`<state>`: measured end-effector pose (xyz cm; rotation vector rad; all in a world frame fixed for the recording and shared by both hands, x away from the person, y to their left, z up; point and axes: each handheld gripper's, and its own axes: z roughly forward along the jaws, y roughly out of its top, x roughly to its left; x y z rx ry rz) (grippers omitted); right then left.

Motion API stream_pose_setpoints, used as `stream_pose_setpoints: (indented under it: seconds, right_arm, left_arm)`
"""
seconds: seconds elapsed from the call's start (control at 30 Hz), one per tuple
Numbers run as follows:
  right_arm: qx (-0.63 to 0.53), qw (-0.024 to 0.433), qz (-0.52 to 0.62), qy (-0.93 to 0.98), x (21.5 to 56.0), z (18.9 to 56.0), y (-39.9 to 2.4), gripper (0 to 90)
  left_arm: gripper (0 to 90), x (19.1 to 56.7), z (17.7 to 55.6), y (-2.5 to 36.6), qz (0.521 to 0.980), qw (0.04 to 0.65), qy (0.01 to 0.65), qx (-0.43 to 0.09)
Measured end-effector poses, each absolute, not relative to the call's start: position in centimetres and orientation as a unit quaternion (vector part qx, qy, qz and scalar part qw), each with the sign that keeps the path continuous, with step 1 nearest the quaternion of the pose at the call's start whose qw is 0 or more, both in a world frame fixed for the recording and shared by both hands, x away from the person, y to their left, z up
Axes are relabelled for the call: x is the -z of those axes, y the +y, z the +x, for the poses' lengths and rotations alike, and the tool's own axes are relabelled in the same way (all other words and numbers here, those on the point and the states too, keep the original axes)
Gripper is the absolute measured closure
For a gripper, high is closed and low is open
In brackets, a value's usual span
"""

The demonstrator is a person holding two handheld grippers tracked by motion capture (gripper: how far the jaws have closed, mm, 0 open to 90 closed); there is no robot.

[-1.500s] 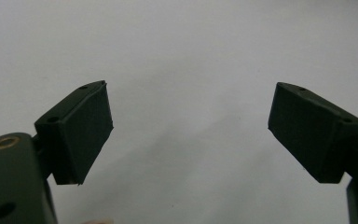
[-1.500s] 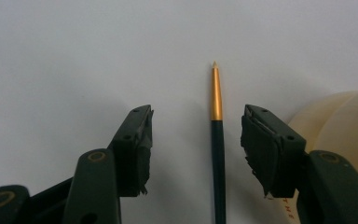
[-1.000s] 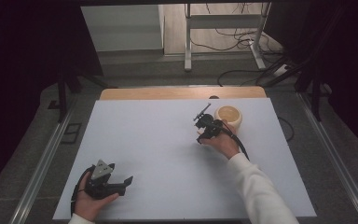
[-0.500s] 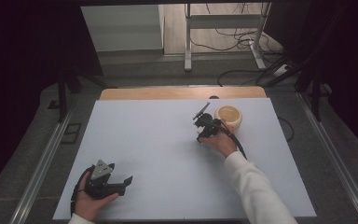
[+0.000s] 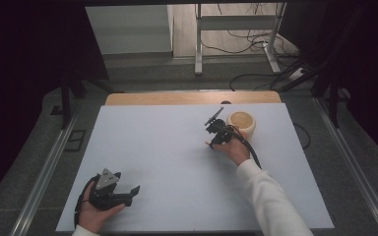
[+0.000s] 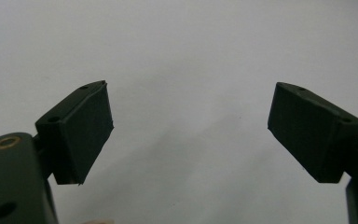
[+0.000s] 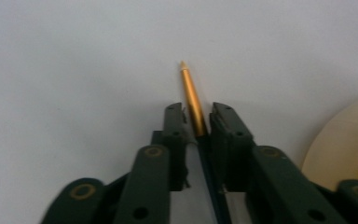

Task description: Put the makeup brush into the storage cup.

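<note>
The right gripper [image 7: 196,116], centre frame, has just been closing and clamps a gold pen [image 7: 192,95] beside the cream cup [image 5: 241,123]. The left gripper [image 6: 189,130], lower left, gapes empty.

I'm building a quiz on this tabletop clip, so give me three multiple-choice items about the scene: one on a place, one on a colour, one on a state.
1. Where does the cream round container stand?
A. far right part of the white table top
B. near left corner
C. on the floor

2. What colour is the slim pointed pen in the right gripper view?
A. blue
B. gold
C. white

3. How do the left gripper jaws stand?
A. closed on a pen
B. wide apart with nothing between
C. closed on a cloth

Answers: 1 A, the high view shows it beside the right gripper. 2 B, its shaft gleams golden. 3 B, bare table shows between the pads.
</note>
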<state>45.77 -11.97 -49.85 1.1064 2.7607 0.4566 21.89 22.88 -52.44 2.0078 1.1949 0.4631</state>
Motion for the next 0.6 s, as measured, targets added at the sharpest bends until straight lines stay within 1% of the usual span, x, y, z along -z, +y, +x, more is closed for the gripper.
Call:
stream_pose_setpoints:
  seconds: [0.07, 0.4, 0.6]
  right_arm:
    - [-0.153, 0.066, 0.363, 0.917, 49.88, 45.77, -12.04, 84.8]
    - [-0.143, 0.084, 0.34, 0.926, 49.8, 45.36, -11.65, 85.3]
    - [-0.145, 0.086, 0.333, 0.928, 49.63, 45.2, -11.77, 85.4]
  left_arm:
    - [14.4, 52.44, 21.88, 22.89, 0.783, 0.371, 0.466, -0.181]
    - [14.4, 52.41, 21.86, 22.91, 0.782, 0.371, 0.466, -0.182]
    - [14.5, 52.39, 21.89, 22.93, 0.782, 0.371, 0.466, -0.182]
